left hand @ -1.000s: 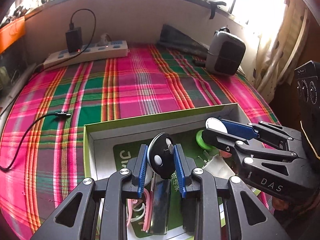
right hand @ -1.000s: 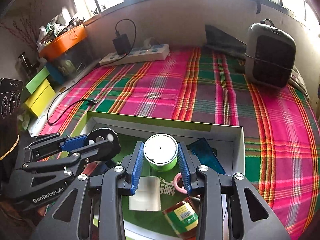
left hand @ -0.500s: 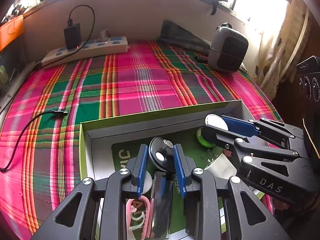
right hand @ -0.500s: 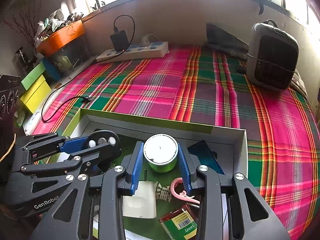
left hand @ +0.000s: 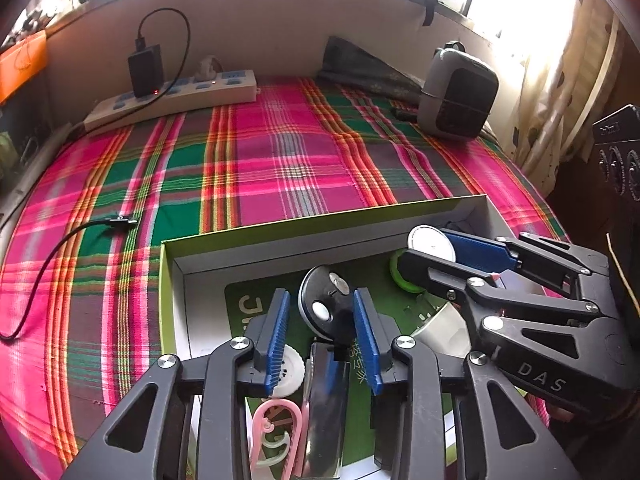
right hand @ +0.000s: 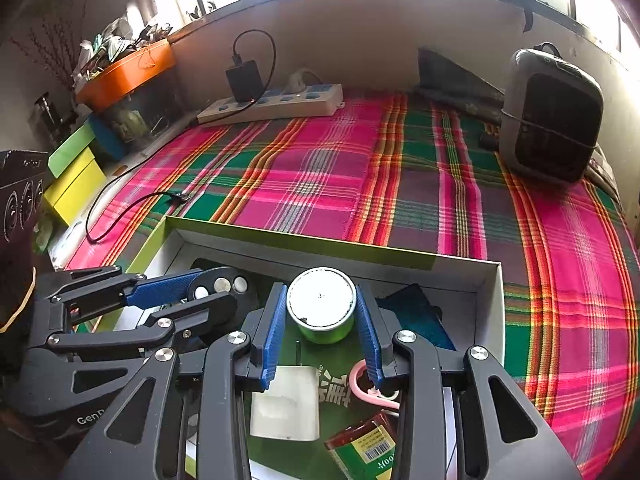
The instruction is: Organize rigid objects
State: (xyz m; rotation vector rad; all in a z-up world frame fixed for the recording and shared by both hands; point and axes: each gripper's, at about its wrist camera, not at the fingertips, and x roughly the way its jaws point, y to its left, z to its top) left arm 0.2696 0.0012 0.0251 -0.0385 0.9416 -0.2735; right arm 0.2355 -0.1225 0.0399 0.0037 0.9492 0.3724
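A shallow green-rimmed white box [left hand: 320,226] [right hand: 304,240] lies on the plaid cloth. My left gripper [left hand: 322,310] stands open around a black round disc with silver buttons [left hand: 326,308], which now rests in the box; it also shows in the right wrist view [right hand: 218,286]. My right gripper [right hand: 322,312] is shut on a green spool with a white top [right hand: 321,307], low over the box floor; the spool shows in the left wrist view [left hand: 430,242]. In the box lie a pink hook [left hand: 276,428], a white cap [left hand: 290,372], a metal clip [left hand: 326,400] and a green tin [right hand: 366,450].
A white power strip [left hand: 172,98] with a black charger sits at the back. A grey heater [right hand: 552,126] stands at the back right. A black cable [left hand: 60,256] lies on the cloth at left. Coloured boxes [right hand: 76,176] and an orange tray [right hand: 128,74] stand at far left.
The left gripper lowered the black disc into the box and its jaws have spread apart. The right gripper kept its hold on the green spool and moved slightly.
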